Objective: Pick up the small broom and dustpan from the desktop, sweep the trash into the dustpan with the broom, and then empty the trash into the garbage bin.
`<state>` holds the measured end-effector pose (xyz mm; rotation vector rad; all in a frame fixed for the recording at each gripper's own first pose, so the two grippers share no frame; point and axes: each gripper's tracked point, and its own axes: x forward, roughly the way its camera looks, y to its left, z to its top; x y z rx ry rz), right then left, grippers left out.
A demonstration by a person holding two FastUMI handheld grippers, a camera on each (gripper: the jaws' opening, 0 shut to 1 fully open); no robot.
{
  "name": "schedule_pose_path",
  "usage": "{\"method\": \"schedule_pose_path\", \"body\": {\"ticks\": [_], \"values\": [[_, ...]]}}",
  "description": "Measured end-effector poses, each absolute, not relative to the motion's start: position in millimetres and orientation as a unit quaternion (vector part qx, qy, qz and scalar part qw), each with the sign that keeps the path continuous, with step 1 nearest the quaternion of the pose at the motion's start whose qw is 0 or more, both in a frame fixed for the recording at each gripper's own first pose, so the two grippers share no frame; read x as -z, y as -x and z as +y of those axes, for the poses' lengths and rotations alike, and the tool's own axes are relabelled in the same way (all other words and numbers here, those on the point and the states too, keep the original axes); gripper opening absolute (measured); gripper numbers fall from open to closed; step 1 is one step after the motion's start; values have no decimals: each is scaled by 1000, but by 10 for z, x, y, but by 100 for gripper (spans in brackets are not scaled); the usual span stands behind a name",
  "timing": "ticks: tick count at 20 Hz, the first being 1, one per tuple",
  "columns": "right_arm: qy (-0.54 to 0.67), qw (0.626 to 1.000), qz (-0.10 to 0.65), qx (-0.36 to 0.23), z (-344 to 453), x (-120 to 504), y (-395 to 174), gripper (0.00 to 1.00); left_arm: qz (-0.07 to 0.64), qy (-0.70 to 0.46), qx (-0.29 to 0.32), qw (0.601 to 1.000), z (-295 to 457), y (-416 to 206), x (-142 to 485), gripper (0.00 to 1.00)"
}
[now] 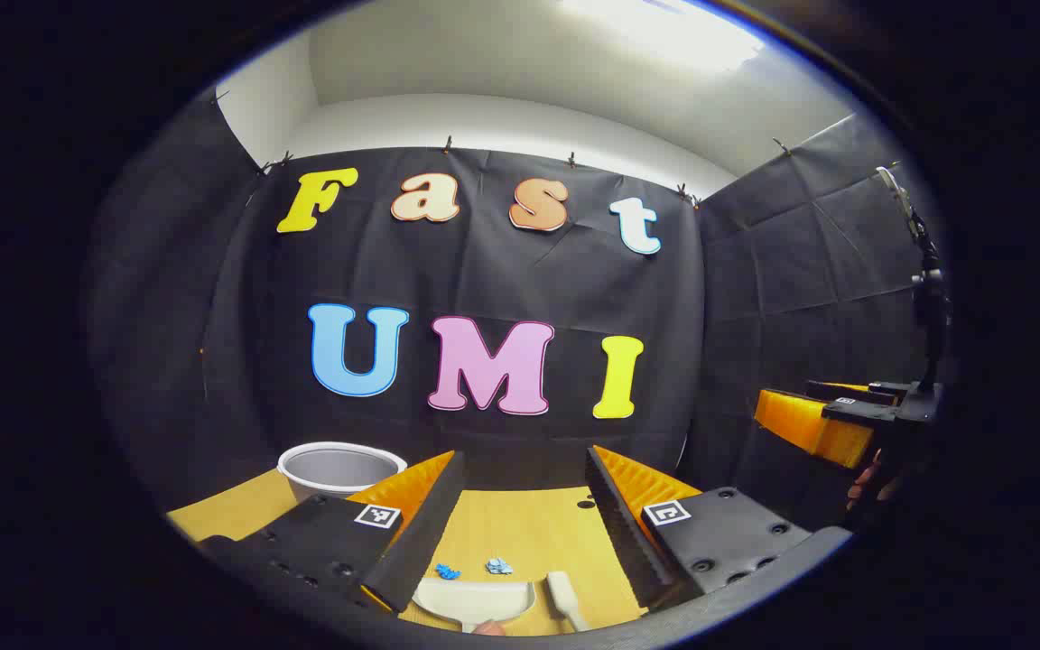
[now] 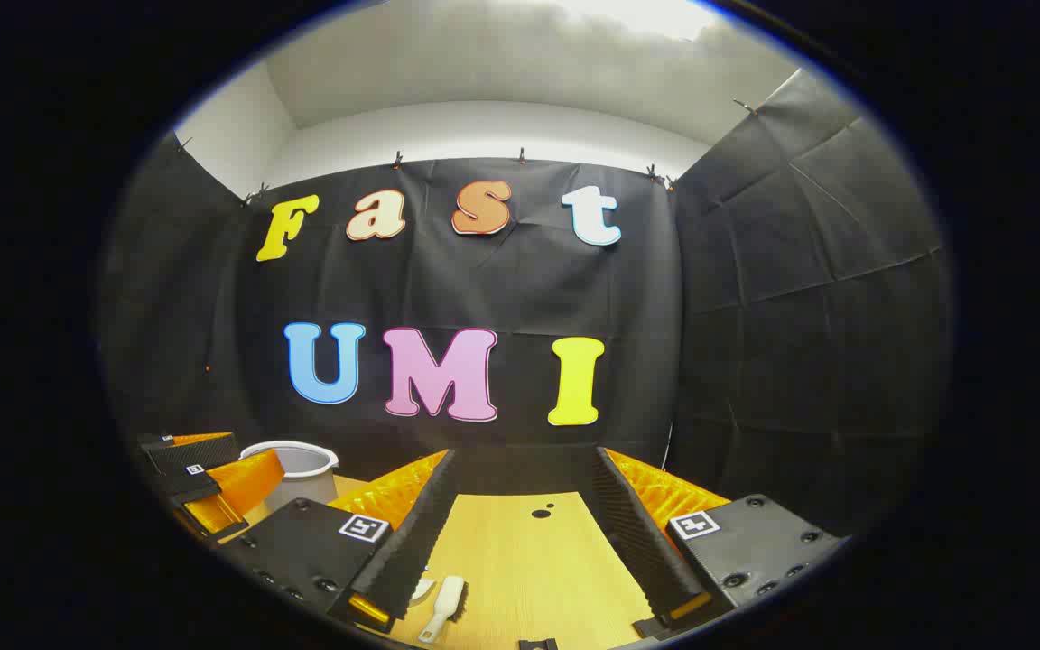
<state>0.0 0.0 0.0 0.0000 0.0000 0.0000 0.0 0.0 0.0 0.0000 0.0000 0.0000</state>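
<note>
In the left gripper view, a white dustpan (image 1: 475,599) lies on the wooden desktop (image 1: 520,533) low between my left gripper's (image 1: 520,483) open fingers, with a white small broom (image 1: 565,598) just right of it. Two blue scraps of trash (image 1: 448,571) (image 1: 499,566) lie just beyond the dustpan. A white garbage bin (image 1: 339,469) stands at the back left. In the right gripper view, my right gripper (image 2: 520,478) is open above the desktop (image 2: 529,560), and the broom (image 2: 444,607) lies near its left finger, beside a sliver of the dustpan (image 2: 422,590). Both grippers hold nothing.
The right gripper (image 1: 831,420), with fingers of a hand below it, hangs at the right edge of the left gripper view. The left gripper (image 2: 204,483) shows at the left of the right gripper view, in front of the bin (image 2: 296,469). A small dark hole (image 2: 541,513) marks the desktop.
</note>
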Motion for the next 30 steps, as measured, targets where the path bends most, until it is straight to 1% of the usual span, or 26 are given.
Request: {"method": "schedule_pose_path", "body": {"ticks": [1,5,6,12,13,23,24,25,26,27,29,30], "values": [[2,1000,0,0,7,0,-3,90,-1,-2,0,1000,5,-6,-22,80],[2,1000,5,3,13,30,-16,90,-11,-11,-1,1000,26,-7,-78,80],[1,1000,5,4,18,36,-21,90,-13,-11,0,1000,24,-1,-76,82],[5,1000,4,3,73,50,-65,90,-19,-11,-5,1000,98,-38,-115,79],[4,1000,5,3,87,49,-77,90,-19,-12,-4,1000,98,-46,-123,80],[3,1000,21,-8,215,170,-150,90,-14,-11,-6,1000,127,-87,-78,80],[4,1000,22,-9,224,185,-154,96,-13,-12,-3,1000,122,-91,-62,80],[5,1000,22,-10,230,180,-157,90,-14,-14,-1,1000,108,-91,-71,80],[6,1000,22,-10,230,177,-152,90,-17,-16,1,1000,88,-101,-70,80],[6,1000,21,-10,222,170,-156,97,-19,-17,3,1000,79,-111,-99,80],[6,1000,20,-8,205,156,-176,97,-22,-17,8,1000,47,-123,-118,80],[6,1000,20,-7,191,157,-193,90,-22,-16,9,1000,45,-136,-114,80]]}}
